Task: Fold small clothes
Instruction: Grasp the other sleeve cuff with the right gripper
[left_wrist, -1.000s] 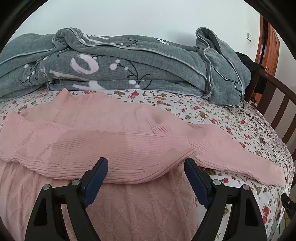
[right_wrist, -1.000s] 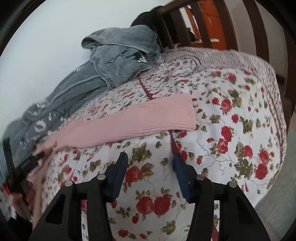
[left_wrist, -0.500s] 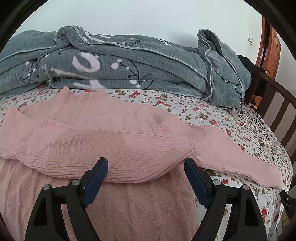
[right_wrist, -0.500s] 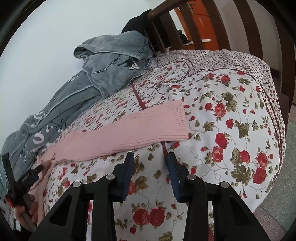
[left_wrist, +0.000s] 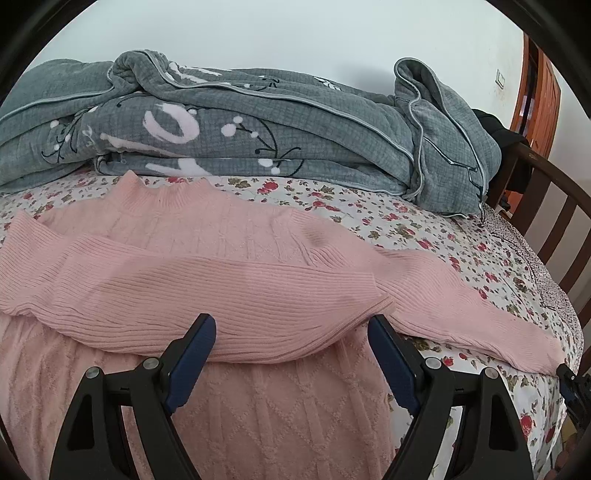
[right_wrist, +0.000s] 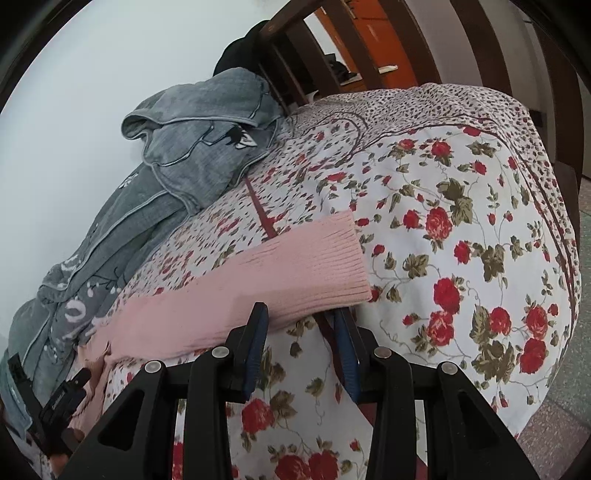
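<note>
A pink knit sweater (left_wrist: 207, 229) lies flat on the floral bed. One ribbed sleeve (left_wrist: 229, 299) is folded across its body; the other sleeve (left_wrist: 476, 317) stretches right to the bed's edge. My left gripper (left_wrist: 291, 332) is open and empty, its jaws wide apart just short of the folded sleeve. In the right wrist view the outstretched sleeve's cuff (right_wrist: 314, 266) lies right in front of my right gripper (right_wrist: 301, 314), whose jaws stand partly open, the tips at the sleeve's near edge, gripping nothing.
A bulky grey quilt (left_wrist: 258, 122) is piled along the wall behind the sweater. A dark wooden bed rail (left_wrist: 554, 206) rises at the right end; it also shows in the right wrist view (right_wrist: 491, 44). The floral sheet (right_wrist: 461, 240) drops off toward the floor.
My right gripper has moved forward to the sleeve cuff and its jaws have narrowed. My left gripper has stayed open and has barely shifted.
</note>
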